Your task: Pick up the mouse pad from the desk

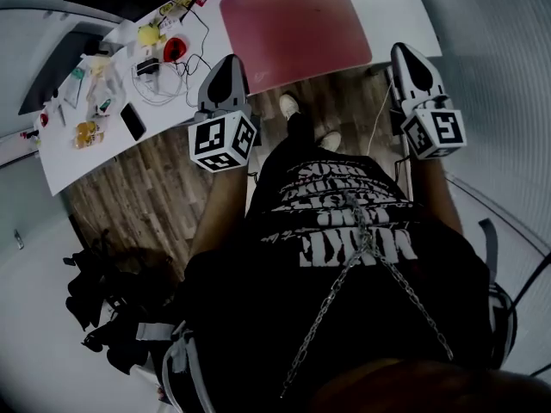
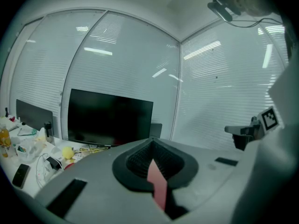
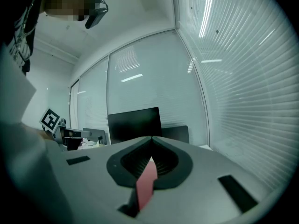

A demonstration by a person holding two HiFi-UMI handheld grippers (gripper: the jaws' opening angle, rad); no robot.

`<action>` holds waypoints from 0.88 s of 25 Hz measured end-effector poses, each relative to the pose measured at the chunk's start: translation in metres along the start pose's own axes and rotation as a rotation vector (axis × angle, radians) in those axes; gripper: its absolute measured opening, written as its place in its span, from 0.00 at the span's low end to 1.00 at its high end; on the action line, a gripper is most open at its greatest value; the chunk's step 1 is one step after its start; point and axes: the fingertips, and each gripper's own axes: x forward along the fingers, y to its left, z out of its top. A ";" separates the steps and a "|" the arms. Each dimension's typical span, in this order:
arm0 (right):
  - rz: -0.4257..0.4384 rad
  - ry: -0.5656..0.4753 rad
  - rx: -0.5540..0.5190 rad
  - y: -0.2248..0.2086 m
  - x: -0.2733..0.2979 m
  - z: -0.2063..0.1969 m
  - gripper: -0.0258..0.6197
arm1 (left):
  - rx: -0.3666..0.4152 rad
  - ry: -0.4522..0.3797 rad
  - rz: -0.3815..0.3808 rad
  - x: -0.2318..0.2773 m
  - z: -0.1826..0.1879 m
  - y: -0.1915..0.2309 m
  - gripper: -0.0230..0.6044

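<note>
Black shirt (image 1: 344, 231) closest to lens | pink mouse pad (image 1: 293, 24) spans between both grippers, over desk (image 1: 60, 157) front edge | left gripper (image 1: 231, 60) clamped on its near-left corner | right gripper (image 1: 402, 50) clamped on near-right corner | cables (image 1: 168, 80), phone (image 1: 133, 121) left of left gripper | monitor (image 2: 110, 118) ahead of it

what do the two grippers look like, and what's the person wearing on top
The left gripper and right gripper are grey tapered wedges with black ribbed pads inside, each carrying a white cube of black square markers behind. The person wears a black tee with white print and a metal chain.
</note>
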 end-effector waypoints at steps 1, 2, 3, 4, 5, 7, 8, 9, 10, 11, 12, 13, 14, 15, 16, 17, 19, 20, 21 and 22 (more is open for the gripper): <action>0.001 0.001 0.001 0.000 0.005 -0.001 0.04 | 0.000 0.004 -0.006 0.005 -0.001 0.000 0.05; 0.004 0.000 -0.001 0.001 0.010 -0.001 0.04 | 0.001 0.004 -0.014 0.009 -0.001 0.000 0.05; 0.009 0.000 -0.009 0.002 0.015 0.001 0.04 | 0.004 0.001 -0.022 0.014 0.001 -0.001 0.05; 0.013 0.001 -0.022 0.002 0.019 0.003 0.04 | 0.006 -0.004 -0.032 0.019 0.003 -0.003 0.05; 0.015 0.005 -0.034 0.002 0.023 0.006 0.04 | 0.006 -0.007 -0.040 0.024 0.006 -0.005 0.05; 0.004 0.017 -0.037 -0.003 0.029 0.010 0.04 | -0.009 -0.006 -0.053 0.034 0.008 -0.005 0.05; -0.003 0.022 -0.033 -0.006 0.033 0.011 0.04 | -0.020 -0.003 -0.056 0.039 0.009 -0.003 0.05; -0.009 0.025 -0.031 -0.009 0.038 0.012 0.04 | -0.030 -0.003 -0.056 0.044 0.010 0.001 0.05; -0.013 0.027 -0.034 -0.010 0.043 0.014 0.04 | -0.034 -0.005 -0.055 0.049 0.011 0.005 0.05; -0.014 0.027 -0.039 -0.011 0.049 0.015 0.04 | -0.035 -0.011 -0.051 0.054 0.014 0.011 0.05; -0.014 0.027 -0.044 -0.012 0.055 0.016 0.04 | -0.035 -0.018 -0.047 0.058 0.017 0.016 0.05; -0.014 0.027 -0.048 -0.012 0.062 0.018 0.04 | -0.038 -0.025 -0.042 0.063 0.020 0.022 0.05; -0.013 0.026 -0.052 -0.011 0.069 0.020 0.04 | -0.041 -0.032 -0.038 0.067 0.023 0.028 0.05; -0.010 0.026 -0.057 -0.010 0.076 0.022 0.04 | -0.043 -0.037 -0.035 0.070 0.026 0.034 0.05; -0.008 0.026 -0.063 -0.007 0.083 0.024 0.04 | -0.046 -0.040 -0.032 0.074 0.028 0.041 0.05; -0.005 0.027 -0.068 -0.004 0.090 0.026 0.04 | -0.051 -0.041 -0.030 0.077 0.029 0.048 0.05; 0.002 0.028 -0.076 0.002 0.106 0.030 0.04 | -0.065 -0.042 -0.029 0.085 0.032 0.061 0.05; 0.006 0.029 -0.081 0.006 0.115 0.032 0.04 | -0.070 -0.044 -0.030 0.089 0.033 0.067 0.05; 0.010 0.031 -0.088 0.009 0.124 0.034 0.04 | -0.072 -0.048 -0.032 0.093 0.035 0.073 0.05; 0.014 0.034 -0.095 0.013 0.132 0.036 0.04 | -0.072 -0.052 -0.034 0.098 0.038 0.079 0.05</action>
